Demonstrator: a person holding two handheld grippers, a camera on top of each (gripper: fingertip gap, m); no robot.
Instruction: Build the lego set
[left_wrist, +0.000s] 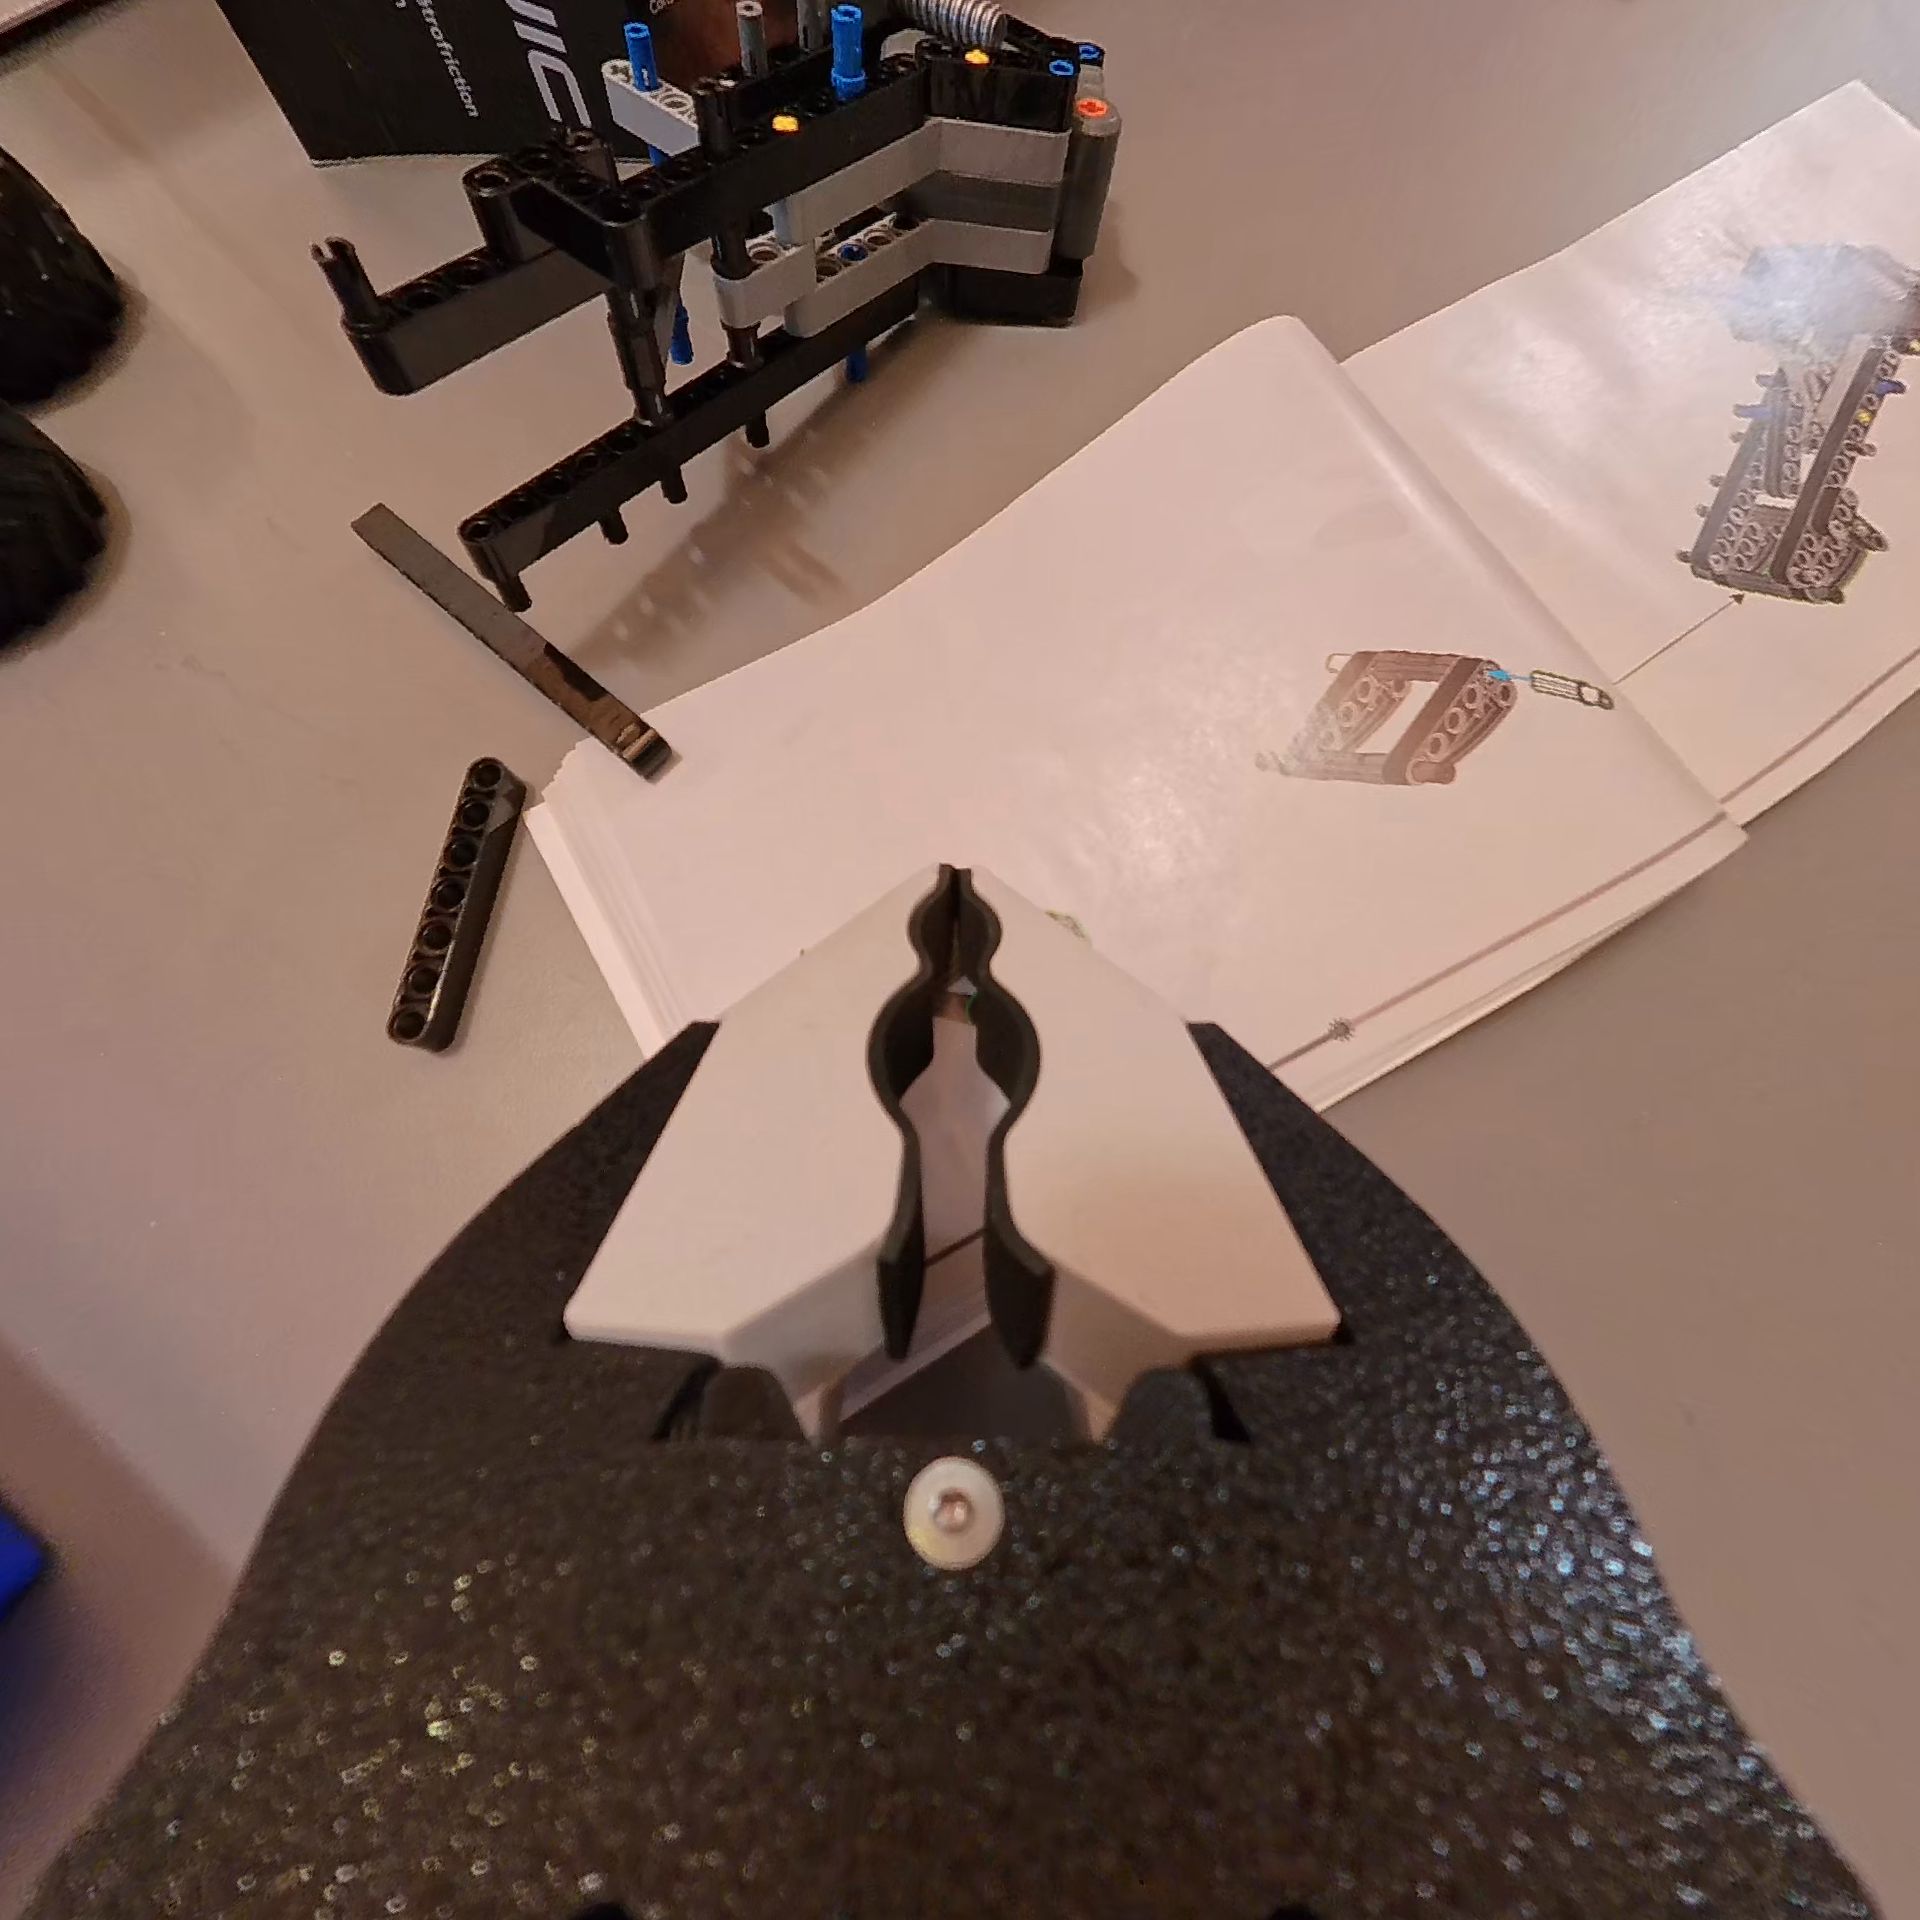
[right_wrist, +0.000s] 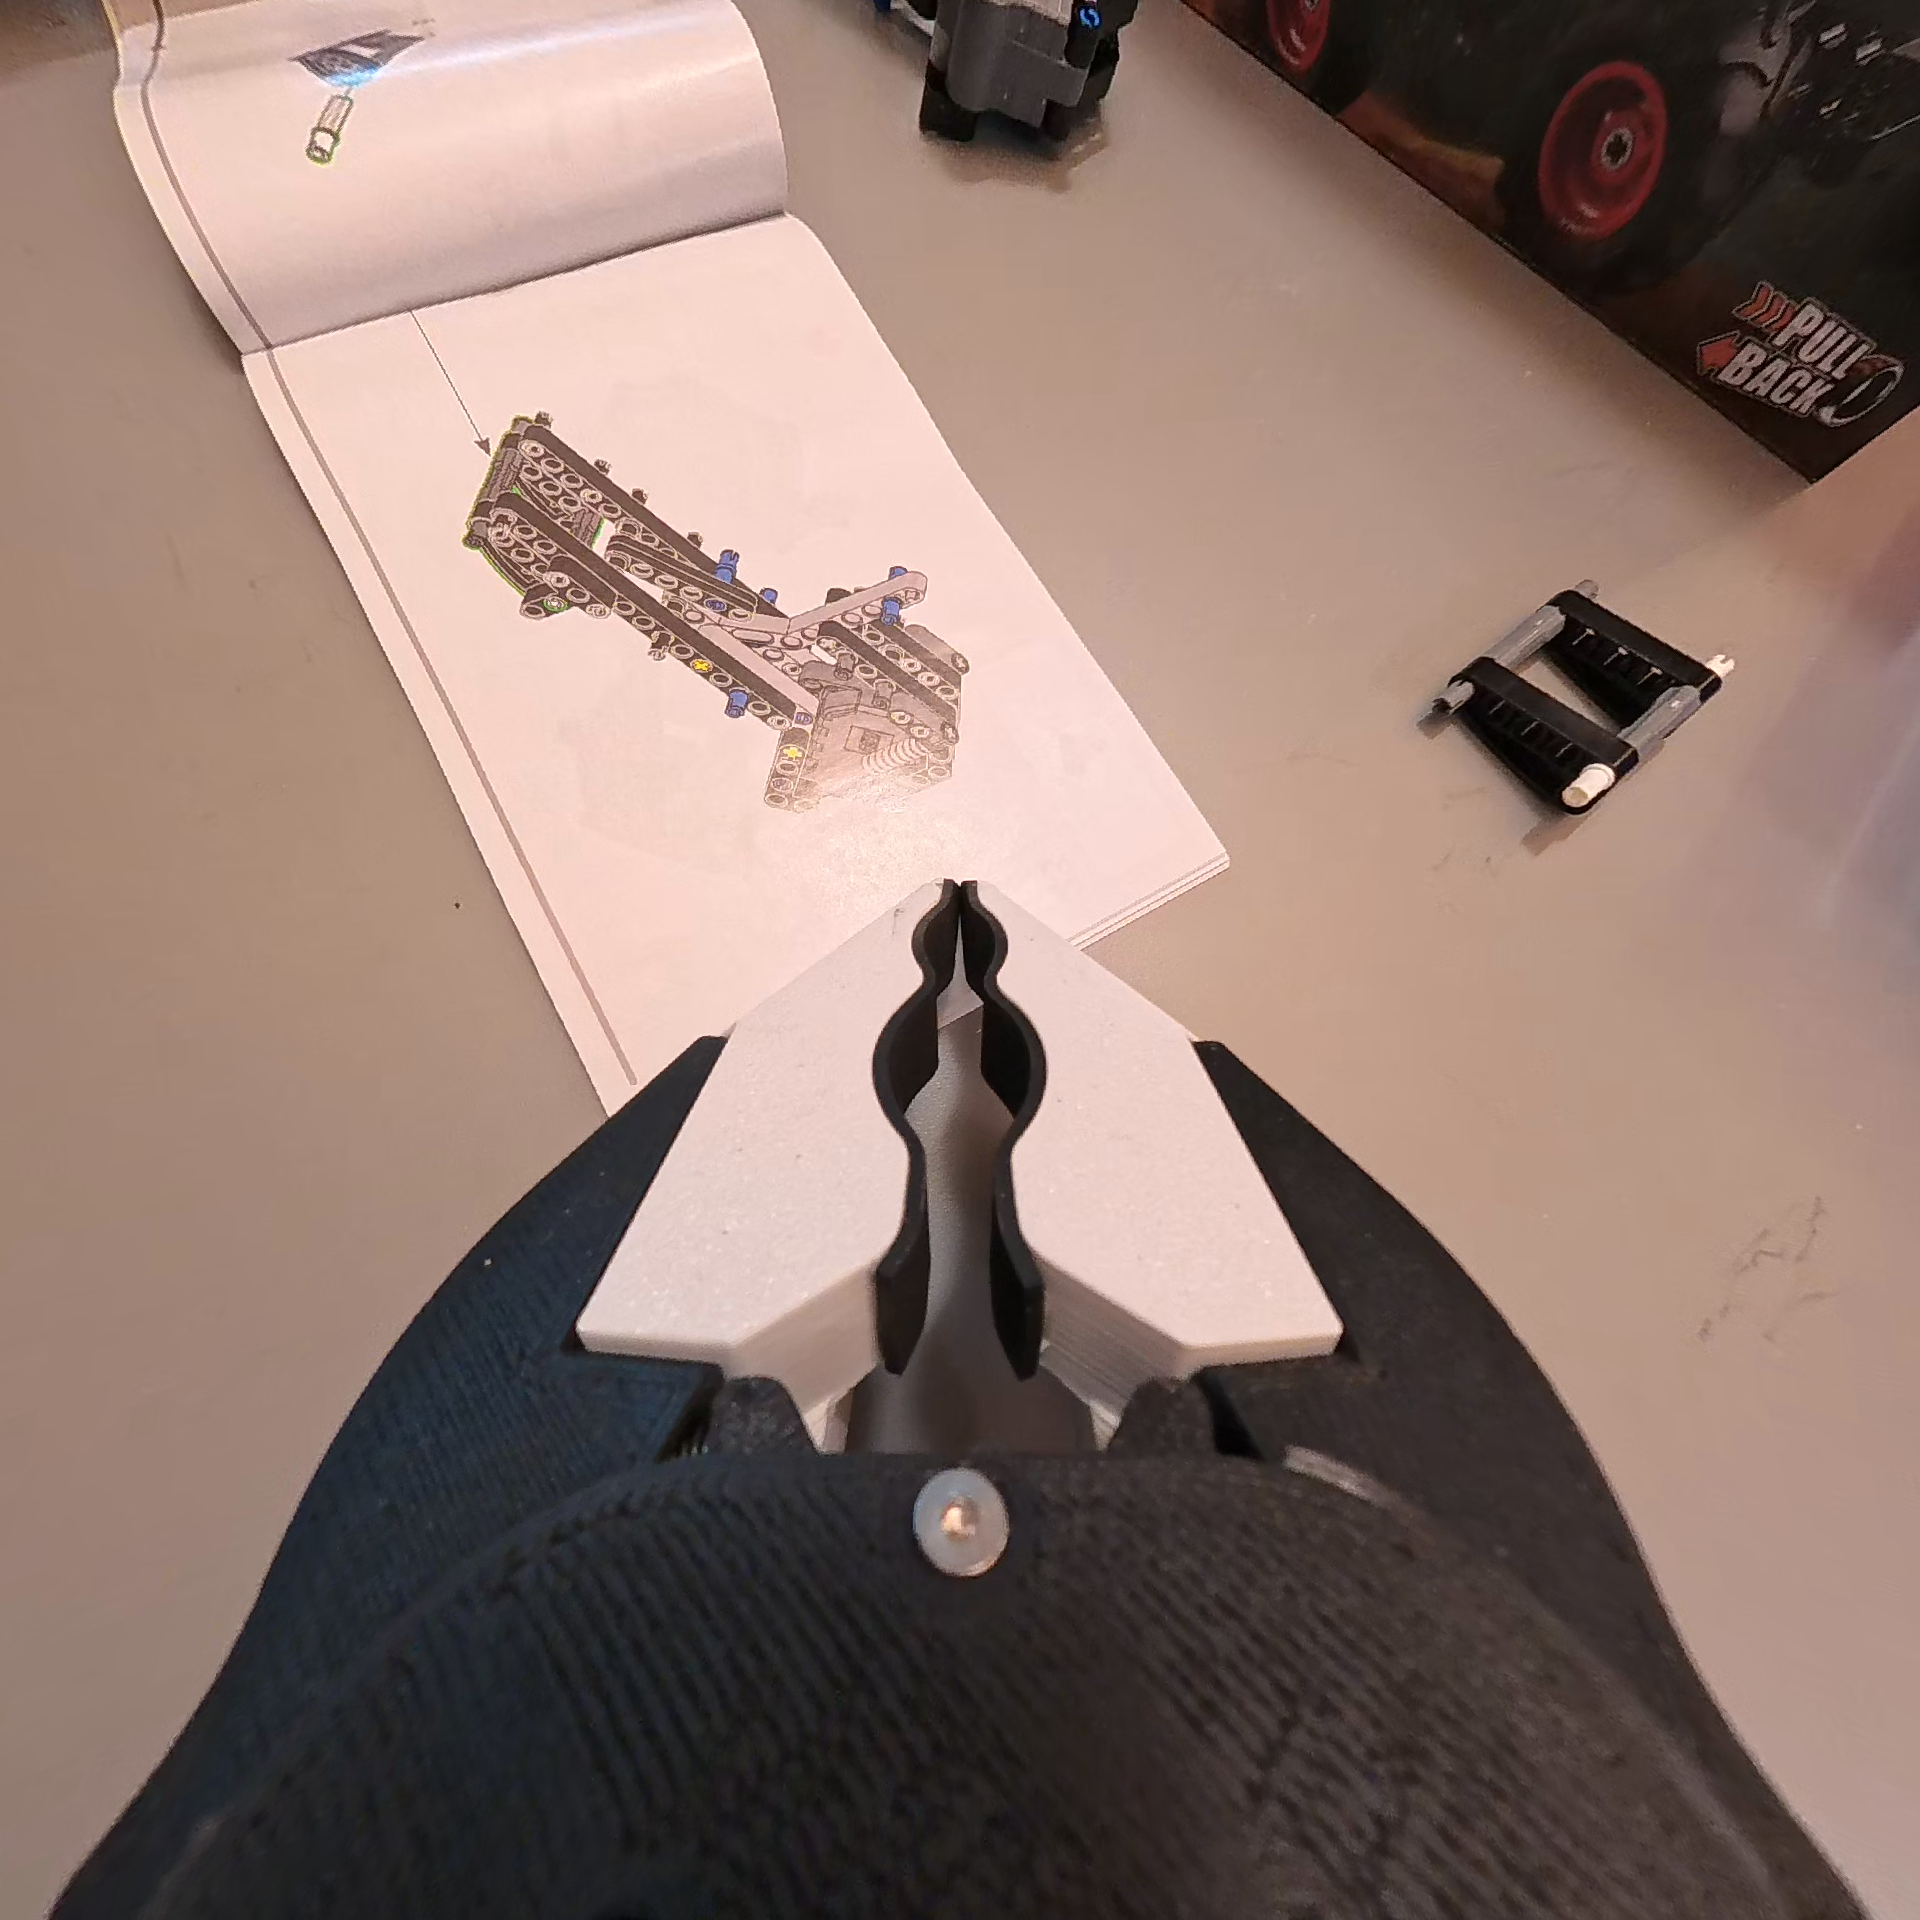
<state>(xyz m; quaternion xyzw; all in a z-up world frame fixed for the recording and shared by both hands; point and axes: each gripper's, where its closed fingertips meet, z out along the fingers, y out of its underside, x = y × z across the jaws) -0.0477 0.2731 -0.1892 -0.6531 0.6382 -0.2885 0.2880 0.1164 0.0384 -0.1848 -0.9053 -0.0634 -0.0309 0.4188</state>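
Note:
A partly built black and grey lego frame (left_wrist: 727, 239) with blue pins stands on the table at the top of the left wrist view; its end also shows in the right wrist view (right_wrist: 1013, 62). A loose black beam (left_wrist: 455, 902) and a flat black strip (left_wrist: 509, 639) lie left of the open instruction booklet (left_wrist: 1039, 727). My left gripper (left_wrist: 951, 878) is shut and empty, hovering over the booklet's near edge. My right gripper (right_wrist: 956, 894) is shut and empty above the booklet's near corner (right_wrist: 727, 520). A small black and grey sub-frame (right_wrist: 1579, 696) lies to its right.
The dark set box (right_wrist: 1621, 208) lies at the upper right of the right wrist view and also shows behind the frame (left_wrist: 416, 73). Black tyres (left_wrist: 42, 416) sit at the left edge. A blurred shape (right_wrist: 1870, 727) is at the right edge. The left gripper's tips are roughly 30 cm from the right gripper's.

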